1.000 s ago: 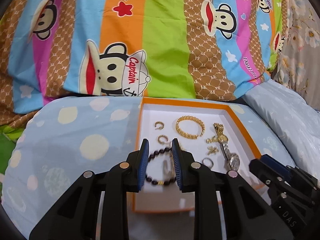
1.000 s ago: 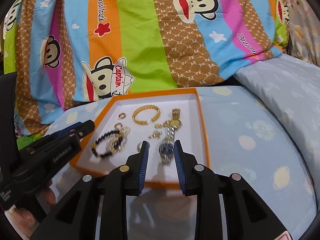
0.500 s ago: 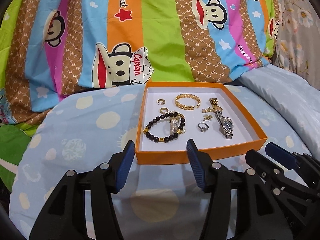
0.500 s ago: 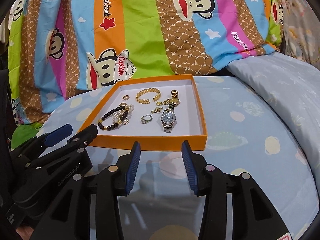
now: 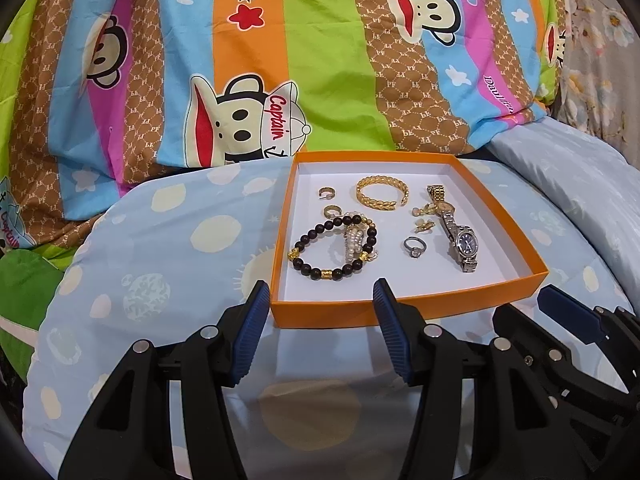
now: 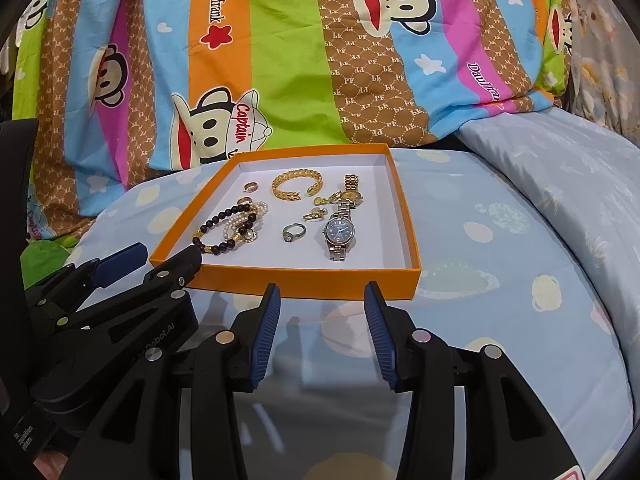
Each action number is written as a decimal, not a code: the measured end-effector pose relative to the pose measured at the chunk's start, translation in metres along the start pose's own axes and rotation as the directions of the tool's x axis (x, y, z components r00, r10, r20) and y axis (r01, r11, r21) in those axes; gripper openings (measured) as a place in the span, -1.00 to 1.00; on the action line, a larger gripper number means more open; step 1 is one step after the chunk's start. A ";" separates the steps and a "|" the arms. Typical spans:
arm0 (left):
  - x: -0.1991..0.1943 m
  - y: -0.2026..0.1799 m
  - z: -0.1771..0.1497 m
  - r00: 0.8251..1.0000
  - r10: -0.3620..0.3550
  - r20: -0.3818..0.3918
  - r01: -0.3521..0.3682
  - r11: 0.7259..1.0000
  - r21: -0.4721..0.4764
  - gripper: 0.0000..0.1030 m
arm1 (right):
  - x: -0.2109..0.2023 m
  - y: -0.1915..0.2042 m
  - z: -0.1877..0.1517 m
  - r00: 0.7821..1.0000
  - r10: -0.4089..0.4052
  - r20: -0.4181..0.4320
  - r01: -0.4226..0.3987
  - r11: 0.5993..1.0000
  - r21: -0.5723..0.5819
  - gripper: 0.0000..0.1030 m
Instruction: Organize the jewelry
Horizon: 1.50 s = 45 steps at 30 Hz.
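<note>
The orange tray [image 5: 404,312] of jewelry is set on the bed near its front edge. Both the left gripper [image 5: 318,334] and right gripper [image 6: 320,330] have just been opened and are held empty. The watch [image 6: 339,230] is judged light but slippery, best taken across its band; the beaded bracelet [image 5: 332,250] is limp.

Orange tray [image 5: 404,314] with white floor, gold cuff bracelet [image 5: 382,197], dark bead bracelet [image 5: 320,254] with gold spacers, silver watch [image 5: 464,242] with dark blue dial, pale blue bedsheet [image 5: 160,272] with cream dots, far striped cartoon-monkey quilt [image 5: 320,60], black tongs with blue pads [image 5: 252,330]
</note>
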<state>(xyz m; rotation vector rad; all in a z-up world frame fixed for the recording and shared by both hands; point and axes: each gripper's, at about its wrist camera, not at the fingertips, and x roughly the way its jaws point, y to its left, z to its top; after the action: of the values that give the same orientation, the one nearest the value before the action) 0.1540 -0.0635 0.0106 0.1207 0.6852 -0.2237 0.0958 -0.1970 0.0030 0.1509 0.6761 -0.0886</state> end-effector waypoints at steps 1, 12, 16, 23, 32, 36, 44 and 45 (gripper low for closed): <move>0.000 0.000 0.000 1.000 0.002 0.001 -0.002 1.000 0.002 0.00 | 0.000 0.000 0.000 1.000 -0.001 0.000 0.001 1.000 0.001 -0.15; -0.001 0.000 0.002 1.000 0.013 0.008 -0.013 1.000 -0.001 0.02 | -0.002 0.001 0.000 1.000 -0.015 0.011 0.016 1.000 -0.009 -0.14; -0.002 0.001 0.002 1.000 0.022 0.012 -0.022 1.000 -0.003 0.06 | -0.003 0.001 0.001 1.000 -0.018 0.015 0.018 1.000 -0.009 -0.14; -0.003 0.000 0.001 0.999 0.029 0.020 -0.029 1.000 -0.001 0.07 | -0.003 0.001 0.001 1.000 -0.020 0.018 0.020 1.000 -0.010 -0.14; -0.004 0.000 0.002 0.999 0.031 0.020 -0.031 1.000 -0.001 0.07 | -0.003 0.001 0.001 1.000 -0.019 0.017 0.019 1.000 -0.010 -0.14; -0.004 0.000 0.002 0.999 0.036 0.020 -0.036 0.999 0.000 0.07 | -0.003 0.001 0.000 1.000 -0.020 0.018 0.020 1.000 -0.010 -0.14; -0.005 0.001 0.002 0.999 0.040 0.024 -0.040 0.999 0.001 0.07 | -0.003 0.001 0.001 0.999 -0.025 0.022 0.025 1.000 -0.012 -0.14; -0.005 0.000 0.002 0.999 0.040 0.023 -0.040 0.999 0.002 0.07 | -0.003 0.001 0.001 0.999 -0.024 0.021 0.024 1.000 -0.012 -0.14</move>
<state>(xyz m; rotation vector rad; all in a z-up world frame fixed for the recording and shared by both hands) 0.1512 -0.0625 0.0156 0.1335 0.6588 -0.1869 0.0936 -0.1959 0.0057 0.1295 0.6574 -0.1092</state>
